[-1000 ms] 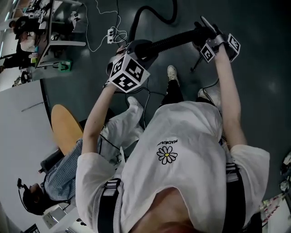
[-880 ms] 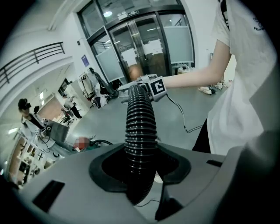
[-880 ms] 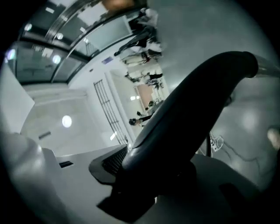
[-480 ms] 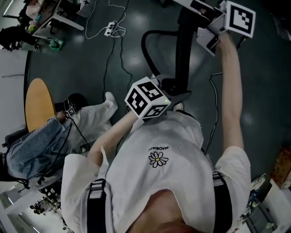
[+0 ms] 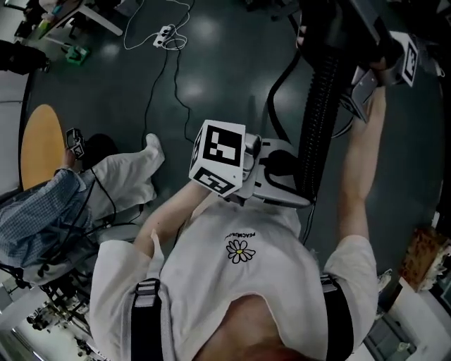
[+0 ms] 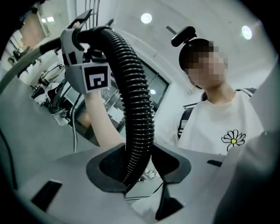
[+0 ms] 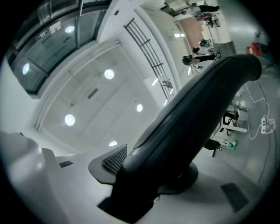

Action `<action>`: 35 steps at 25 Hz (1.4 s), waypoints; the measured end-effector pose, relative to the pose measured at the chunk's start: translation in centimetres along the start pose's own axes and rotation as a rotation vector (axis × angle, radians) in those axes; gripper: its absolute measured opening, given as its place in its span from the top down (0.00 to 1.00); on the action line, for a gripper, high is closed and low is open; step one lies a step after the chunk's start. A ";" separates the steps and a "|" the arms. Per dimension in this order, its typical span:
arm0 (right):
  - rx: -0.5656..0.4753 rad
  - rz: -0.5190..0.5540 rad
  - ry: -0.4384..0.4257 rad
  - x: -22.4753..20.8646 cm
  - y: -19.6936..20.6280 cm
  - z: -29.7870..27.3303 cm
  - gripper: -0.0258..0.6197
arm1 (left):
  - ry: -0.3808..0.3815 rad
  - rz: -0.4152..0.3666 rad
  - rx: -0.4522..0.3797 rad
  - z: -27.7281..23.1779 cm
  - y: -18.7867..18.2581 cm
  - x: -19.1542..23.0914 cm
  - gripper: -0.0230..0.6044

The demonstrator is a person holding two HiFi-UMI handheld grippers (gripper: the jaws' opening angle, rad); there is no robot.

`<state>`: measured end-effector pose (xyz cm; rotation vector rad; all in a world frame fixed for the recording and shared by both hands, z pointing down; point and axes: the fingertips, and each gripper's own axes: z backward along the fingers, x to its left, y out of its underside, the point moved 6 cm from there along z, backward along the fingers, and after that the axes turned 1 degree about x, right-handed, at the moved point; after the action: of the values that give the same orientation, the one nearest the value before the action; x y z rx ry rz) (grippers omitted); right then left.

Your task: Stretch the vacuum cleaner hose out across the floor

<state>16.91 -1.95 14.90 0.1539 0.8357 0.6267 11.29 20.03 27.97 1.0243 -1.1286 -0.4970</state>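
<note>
The black ribbed vacuum hose (image 5: 313,120) runs upright between my two grippers, well above the dark floor. My left gripper (image 5: 294,189), with its marker cube in front of my chest, is shut on the lower ribbed part (image 6: 139,131), which passes between its pads. My right gripper (image 5: 372,62) is raised at the top right and is shut on the hose's rigid dark curved handle (image 7: 197,113). In the left gripper view the right gripper (image 6: 85,54) shows at the hose's upper end. A thinner loop of hose (image 5: 276,106) hangs toward the floor.
A seated person (image 5: 63,211) is at the left beside a round wooden table (image 5: 39,151). A white power strip (image 5: 167,34) and thin cables (image 5: 173,84) lie on the floor ahead. Desks and equipment (image 5: 49,21) fill the upper left, clutter (image 5: 423,261) the right edge.
Both grippers have risen with the hose, the right one highest. The hose section between them has swung from lying across in front of me to standing upright.
</note>
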 end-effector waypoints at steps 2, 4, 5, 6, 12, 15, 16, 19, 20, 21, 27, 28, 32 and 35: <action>-0.045 -0.067 0.011 -0.8 1.1 0.8 0.62 | -0.058 -0.011 -0.031 1.6 1.2 -1.0 0.69; -0.076 -0.103 0.020 -1.2 1.9 1.1 0.62 | -0.103 0.015 -0.116 4.0 1.9 -2.3 0.69; -0.081 -0.110 0.024 -1.2 2.3 1.0 0.62 | -0.105 0.039 -0.181 5.4 2.0 -3.1 0.69; -0.079 -0.112 0.027 -1.0 2.8 0.9 0.62 | -0.098 0.063 -0.248 6.6 2.1 -4.0 0.69; -0.008 -0.077 0.043 1.2 6.2 -0.5 0.62 | -0.162 0.005 -0.290 5.3 5.2 -7.0 0.69; 0.033 -0.056 0.050 2.5 8.0 -1.3 0.62 | 0.099 0.019 -0.340 2.6 5.1 -10.4 0.69; 0.045 -0.050 0.052 2.9 8.6 -1.6 0.62 | 0.238 0.032 -0.357 1.4 4.4 -12.4 0.69; 0.077 -0.035 0.055 4.0 10.5 -2.5 0.62 | 0.506 -0.037 -0.317 -0.6 3.3 -16.8 0.69; 0.086 -0.030 0.055 4.4 11.2 -2.8 0.62 | 0.499 -0.096 -0.287 -0.4 3.6 -17.1 0.69; 0.095 -0.026 0.055 4.8 11.8 -3.1 0.62 | 0.448 -0.153 -0.257 -0.1 4.1 -16.9 0.69; 0.155 0.000 0.068 7.0 15.4 -4.7 0.62 | -0.233 -0.331 0.001 4.2 7.6 -10.7 0.69; 0.171 0.006 0.078 7.2 15.8 -4.7 0.62 | -0.288 -0.278 -0.016 5.4 8.6 -10.6 0.69; 0.271 0.037 0.158 7.9 16.2 -3.3 0.62 | -0.349 0.078 -0.556 12.0 10.8 -11.8 0.69; 0.362 0.058 0.229 7.5 16.6 -2.2 0.62 | -0.489 0.164 -0.848 17.9 10.8 -10.6 0.69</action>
<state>11.43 15.60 14.68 0.4423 1.1666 0.5487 -10.77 26.05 33.19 0.0638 -1.2340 -1.0130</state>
